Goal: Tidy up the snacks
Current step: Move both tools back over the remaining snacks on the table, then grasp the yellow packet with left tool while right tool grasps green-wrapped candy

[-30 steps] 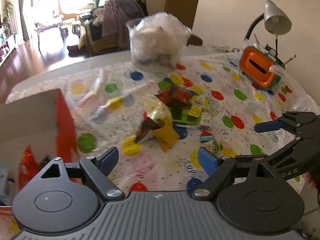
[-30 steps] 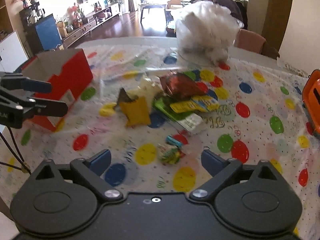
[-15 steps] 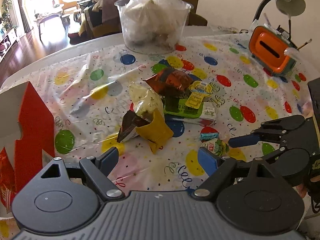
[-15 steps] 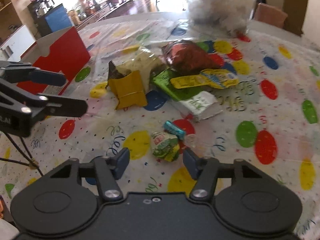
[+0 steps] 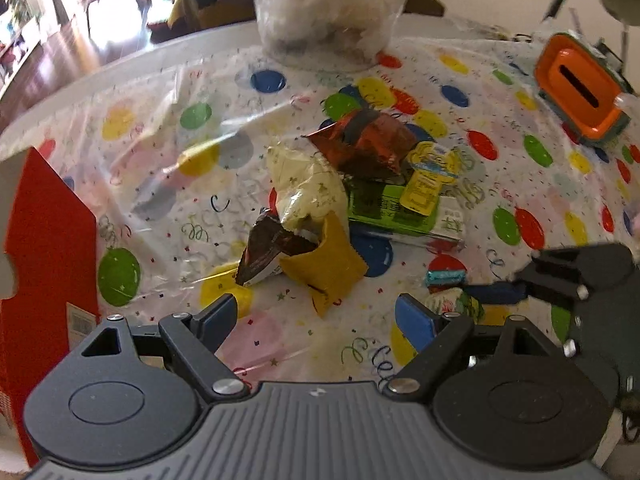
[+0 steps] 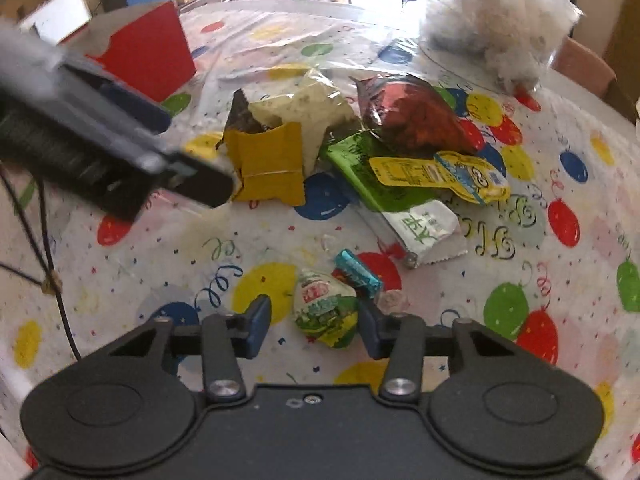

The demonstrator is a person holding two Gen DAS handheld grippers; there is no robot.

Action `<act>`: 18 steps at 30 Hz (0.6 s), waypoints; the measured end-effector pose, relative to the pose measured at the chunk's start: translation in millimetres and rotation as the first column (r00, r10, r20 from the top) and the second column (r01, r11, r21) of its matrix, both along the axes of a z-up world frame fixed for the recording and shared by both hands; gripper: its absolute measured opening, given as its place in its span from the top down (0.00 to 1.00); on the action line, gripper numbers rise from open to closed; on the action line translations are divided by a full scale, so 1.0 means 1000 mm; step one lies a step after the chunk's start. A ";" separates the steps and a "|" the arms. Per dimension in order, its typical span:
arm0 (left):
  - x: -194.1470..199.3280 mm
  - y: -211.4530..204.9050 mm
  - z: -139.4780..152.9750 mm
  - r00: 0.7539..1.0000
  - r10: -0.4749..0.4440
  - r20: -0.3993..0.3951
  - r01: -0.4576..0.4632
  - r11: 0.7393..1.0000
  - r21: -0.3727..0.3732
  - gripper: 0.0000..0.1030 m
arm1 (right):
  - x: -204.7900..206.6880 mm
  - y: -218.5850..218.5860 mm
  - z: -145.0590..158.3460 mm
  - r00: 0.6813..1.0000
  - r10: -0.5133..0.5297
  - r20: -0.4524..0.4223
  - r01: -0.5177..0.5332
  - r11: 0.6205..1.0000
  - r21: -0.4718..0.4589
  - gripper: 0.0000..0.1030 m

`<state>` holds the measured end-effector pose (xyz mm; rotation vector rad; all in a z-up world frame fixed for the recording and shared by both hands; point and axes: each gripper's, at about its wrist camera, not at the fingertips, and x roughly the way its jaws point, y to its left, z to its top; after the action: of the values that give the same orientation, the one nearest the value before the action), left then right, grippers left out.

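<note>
Two tongs are low over the desk (image 6: 560, 184), which carries a cloth with coloured dots. Your right tongs (image 6: 316, 320) are closing, and the small green and white candy (image 6: 324, 312) lies between the two blue pads. The right pad seems to meet the wrapper, but on the left side a gap is visible, so the candy is not pinched yet. Just beyond the right pad lies a small teal candy (image 6: 357, 272), touching the green one or very near it.

Your left tongs (image 5: 324, 316) are spread wide and hold nothing. Only the cloth is between the pads. Just ahead of them lies a yellow packet (image 5: 324, 268), with a dark brown packet (image 5: 264, 252) leaning on its left side and a pale bag (image 5: 308, 192) behind both. Further ahead and to the right of the left tongs you see a shiny red-brown bag (image 5: 364, 144), a green flat pack (image 5: 392, 212) and a yellow pouch (image 5: 428, 180) lying on it. The red box (image 5: 44, 240) stands at the left of the left tongs, close to the left pad. Far ahead of both tongs stands a clear tub with white filling (image 5: 328, 12). An orange holder (image 5: 576, 92) is far ahead on the right.
</note>
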<state>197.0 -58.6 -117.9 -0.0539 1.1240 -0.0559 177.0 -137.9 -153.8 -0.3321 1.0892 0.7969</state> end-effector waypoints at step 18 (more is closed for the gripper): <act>0.063 0.012 -0.035 0.929 0.311 -0.201 -0.335 0.937 -0.099 0.22 | 0.003 -0.009 0.000 1.000 0.000 -0.015 0.001 1.000 0.011 0.68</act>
<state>260.4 -46.3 -152.8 -0.3694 1.2808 0.1740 179.9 -147.2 -154.1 -0.3169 1.0988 0.8059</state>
